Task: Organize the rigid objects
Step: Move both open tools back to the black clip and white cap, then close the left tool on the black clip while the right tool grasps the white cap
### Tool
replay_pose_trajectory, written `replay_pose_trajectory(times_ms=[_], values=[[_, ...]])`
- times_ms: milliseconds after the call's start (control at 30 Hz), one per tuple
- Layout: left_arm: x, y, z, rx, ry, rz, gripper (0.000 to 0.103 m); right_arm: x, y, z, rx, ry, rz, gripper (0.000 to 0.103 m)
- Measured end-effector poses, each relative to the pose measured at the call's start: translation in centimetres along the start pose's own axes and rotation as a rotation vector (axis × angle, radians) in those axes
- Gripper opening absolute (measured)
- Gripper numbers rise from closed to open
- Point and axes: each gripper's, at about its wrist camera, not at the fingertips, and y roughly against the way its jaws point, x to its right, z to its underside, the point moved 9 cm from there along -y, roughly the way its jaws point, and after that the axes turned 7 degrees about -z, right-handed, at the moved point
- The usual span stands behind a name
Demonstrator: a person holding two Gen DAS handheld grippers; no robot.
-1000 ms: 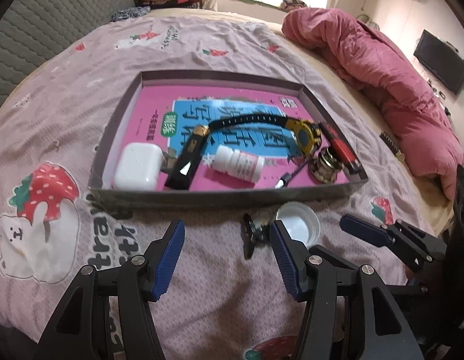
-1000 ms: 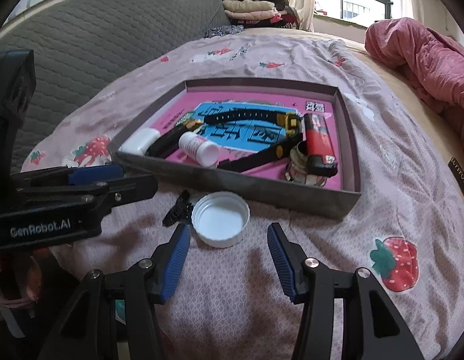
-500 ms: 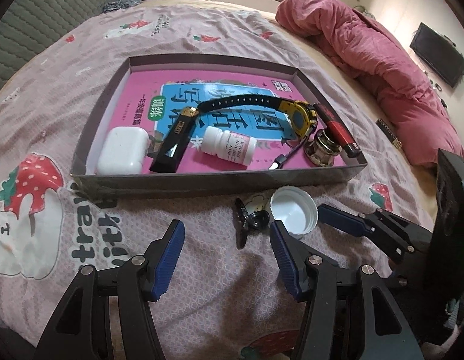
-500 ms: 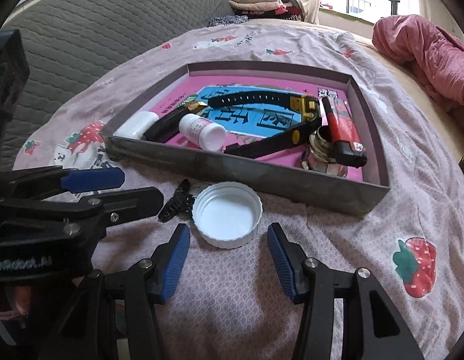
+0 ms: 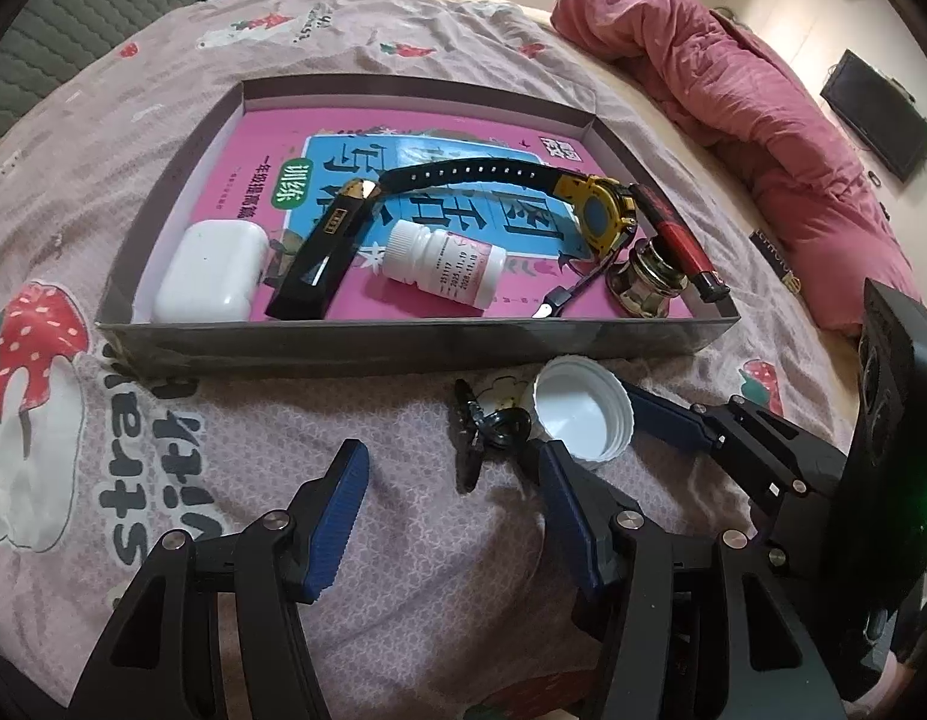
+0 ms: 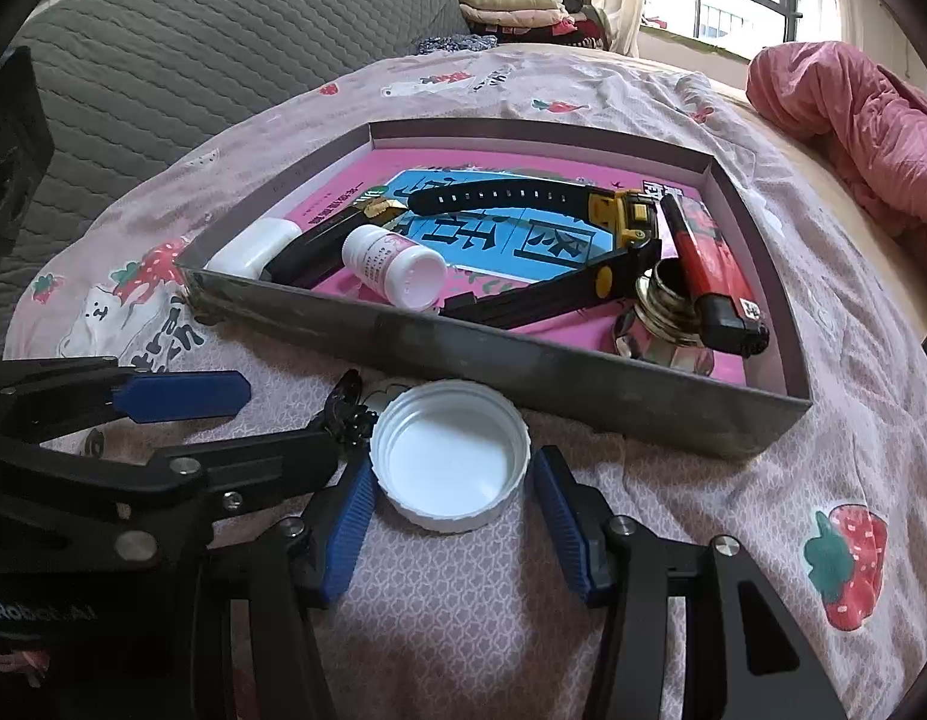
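The white bottle cap lies open side up on the pink printed bedspread, just outside the near wall of the shallow grey tray. The right gripper is spread wide with the cap between its blue pads, a little toward 12 o'clock of the tips, and neither pad clearly touches it. The left gripper is also released and grasps nothing; in its view the cap sits at 1 o'clock, just past its right finger. A small black clip with a pale charm lies touching the cap's left side, at 12 o'clock from the left gripper.

The left gripper body reads partly "nRobot.AI". The bedspread shows "stra" beside a strawberry. The white pill bottle carries printed dates too small to read surely.

Inside the tray, on a pink and blue book with large Chinese characters, lie a white earbud case, a black lighter, the bottle, a yellow-faced black-strapped watch, a red lighter and a metal jar lid. The tray's near wall stands between both grippers and these.
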Motion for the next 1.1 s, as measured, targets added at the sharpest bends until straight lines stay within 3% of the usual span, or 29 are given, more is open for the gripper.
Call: replay_pose_trajectory(times_ms=[600, 667, 900, 967, 1100], values=[[1.2, -1.8, -0.7, 0.004, -0.024, -0.039, 0.059, 2.5, 1.4, 0.5, -0.022, -0.078, 0.040, 0.050], [1.6, -2.0, -0.6, 0.000, -0.033, -0.033, 0.049, 2.4, 1.3, 0.7, -0.030, -0.071, 0.046, 0.050], [2.3, -2.6, -0.6, -0.009, -0.056, -0.032, 0.038, 2.5, 1.5, 0.9, -0.043, -0.060, 0.059, 0.050], [2.4, -2.7, -0.7, -0.007, -0.058, -0.033, 0.030, 2.5, 1.6, 1.0, -0.043, -0.062, 0.057, 0.050], [2.3, -2.8, -0.8, -0.010, -0.048, -0.033, 0.025, 2.6, 1.8, 1.0, -0.044, -0.075, 0.044, 0.050]])
